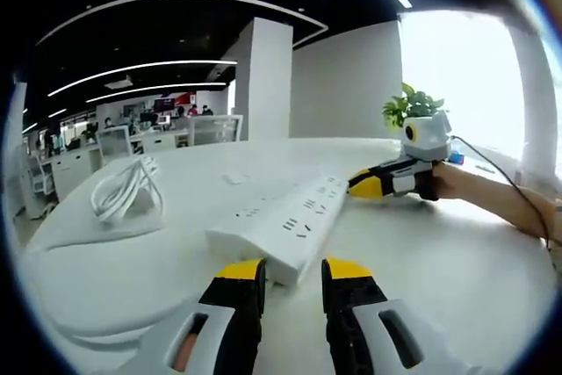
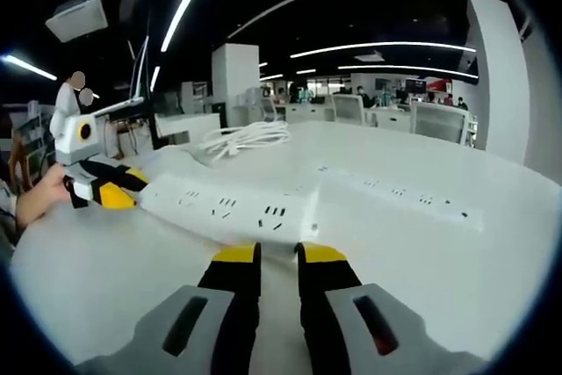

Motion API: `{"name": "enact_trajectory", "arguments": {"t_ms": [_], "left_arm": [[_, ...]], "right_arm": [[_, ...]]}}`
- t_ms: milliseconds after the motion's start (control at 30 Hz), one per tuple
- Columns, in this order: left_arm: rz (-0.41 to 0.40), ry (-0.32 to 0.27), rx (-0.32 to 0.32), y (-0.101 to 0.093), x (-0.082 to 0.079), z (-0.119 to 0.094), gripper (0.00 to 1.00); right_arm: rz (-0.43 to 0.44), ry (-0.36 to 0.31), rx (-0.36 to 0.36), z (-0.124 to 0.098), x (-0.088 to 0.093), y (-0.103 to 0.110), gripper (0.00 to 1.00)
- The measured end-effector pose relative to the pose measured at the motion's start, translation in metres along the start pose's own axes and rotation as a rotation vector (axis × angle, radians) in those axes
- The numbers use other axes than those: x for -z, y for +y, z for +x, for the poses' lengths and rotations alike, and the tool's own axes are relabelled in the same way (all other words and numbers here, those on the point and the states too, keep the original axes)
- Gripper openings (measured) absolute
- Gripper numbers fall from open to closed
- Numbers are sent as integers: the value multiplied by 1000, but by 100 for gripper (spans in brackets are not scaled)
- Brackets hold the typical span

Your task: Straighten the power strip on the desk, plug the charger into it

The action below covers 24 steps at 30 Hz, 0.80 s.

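Note:
The white power strip (image 1: 281,221) lies slantwise on the desk, its near end just beyond my left gripper (image 1: 293,268), whose jaws stand slightly apart with nothing between them. At the strip's far end my right gripper (image 1: 367,183) touches it, held by a hand. In the right gripper view the strip (image 2: 224,206) runs leftward to the left gripper (image 2: 118,189) at its end. My right gripper (image 2: 279,254) sits against the strip's near side, jaws almost together and empty. A coiled white cable (image 1: 127,191) lies at the left and shows again as a cable (image 2: 250,138) behind the strip.
A second long white strip (image 2: 399,192) lies to the right on the white desk (image 1: 457,261). A potted plant (image 1: 413,108) stands behind the right hand. A thin dark cord (image 1: 505,177) trails along the arm. Office desks and chairs (image 2: 351,107) fill the background.

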State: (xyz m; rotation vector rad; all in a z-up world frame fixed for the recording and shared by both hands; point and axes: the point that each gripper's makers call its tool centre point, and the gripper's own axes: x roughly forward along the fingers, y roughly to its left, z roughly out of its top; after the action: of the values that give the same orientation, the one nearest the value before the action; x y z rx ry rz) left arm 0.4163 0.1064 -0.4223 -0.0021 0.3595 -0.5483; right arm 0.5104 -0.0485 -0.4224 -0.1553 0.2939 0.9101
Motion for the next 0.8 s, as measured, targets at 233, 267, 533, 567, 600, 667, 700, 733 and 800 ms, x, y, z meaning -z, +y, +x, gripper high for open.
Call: {"name": "enact_trajectory", "arguments": {"t_ms": [233, 267, 533, 567, 600, 667, 700, 733, 800], "left_arm": [[-6, 4, 8, -2, 2, -3, 26], [-3, 6, 9, -2, 2, -3, 26], [-42, 12, 27, -2, 4, -8, 22], [-44, 14, 30, -3, 4, -8, 23], [-44, 16, 33, -4, 4, -9, 23], [-23, 21, 29, -5, 5, -9, 23], [-16, 22, 25, -5, 5, -9, 23], [-16, 22, 24, -5, 5, -9, 23], [-23, 21, 26, -5, 6, -9, 23]], "right_arm": [[2, 10, 8, -5, 2, 5, 16], [7, 9, 10, -6, 2, 5, 15], [49, -2, 16, -13, 4, 7, 15], [43, -3, 23, -15, 5, 9, 15], [36, -7, 31, -16, 6, 10, 14], [29, -11, 40, -18, 6, 10, 14], [33, -9, 41, -18, 6, 10, 14], [32, -5, 39, -19, 6, 9, 14], [29, -1, 38, -20, 6, 9, 14]]}}
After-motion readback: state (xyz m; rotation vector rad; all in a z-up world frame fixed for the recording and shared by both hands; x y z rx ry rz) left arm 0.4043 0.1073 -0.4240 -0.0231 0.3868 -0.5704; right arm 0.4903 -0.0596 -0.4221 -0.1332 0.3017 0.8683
